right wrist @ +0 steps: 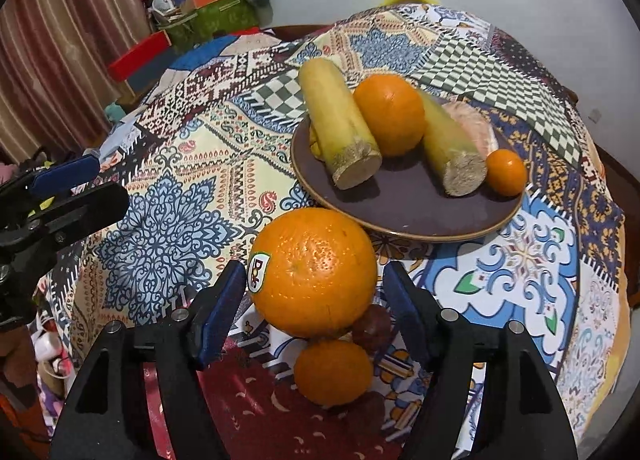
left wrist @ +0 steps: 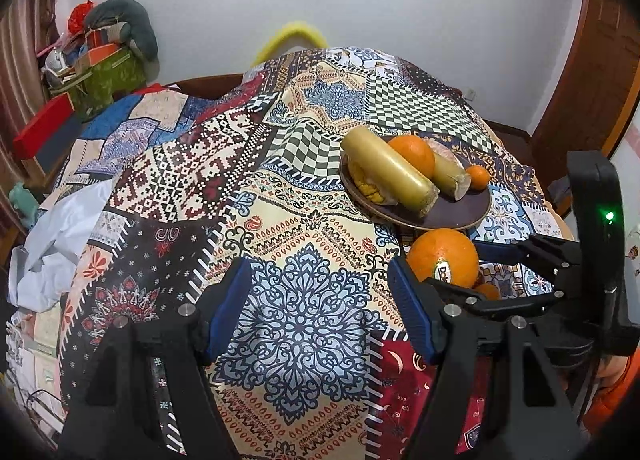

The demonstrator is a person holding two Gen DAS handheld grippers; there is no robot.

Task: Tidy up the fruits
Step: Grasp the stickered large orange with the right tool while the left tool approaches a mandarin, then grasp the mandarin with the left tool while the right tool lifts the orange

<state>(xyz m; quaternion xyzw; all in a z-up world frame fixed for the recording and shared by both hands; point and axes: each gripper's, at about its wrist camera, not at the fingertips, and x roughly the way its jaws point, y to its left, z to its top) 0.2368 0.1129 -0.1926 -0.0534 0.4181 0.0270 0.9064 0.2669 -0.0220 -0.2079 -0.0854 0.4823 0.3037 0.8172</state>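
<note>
Both grippers are out over the patchwork tablecloth (left wrist: 304,219). Right gripper (right wrist: 314,300) has its blue pads spread around the big stickered orange (right wrist: 314,272), though I can't tell whether they're touching it yet. Left gripper (left wrist: 320,300) hangs wide apart over bare cloth, holding nothing. Biggest piece first: the dark plate (right wrist: 420,215) already carries two sugarcane pieces (right wrist: 340,123), a large orange (right wrist: 390,113), a pale peeled fruit (right wrist: 474,121) at the back and a tiny mandarin (right wrist: 506,171). So I'd say we're past halfway. Left on the cloth: that stickered orange, a smaller orange (right wrist: 334,372) just behind it, and a small dark fruit (right wrist: 372,326) tucked between.
</note>
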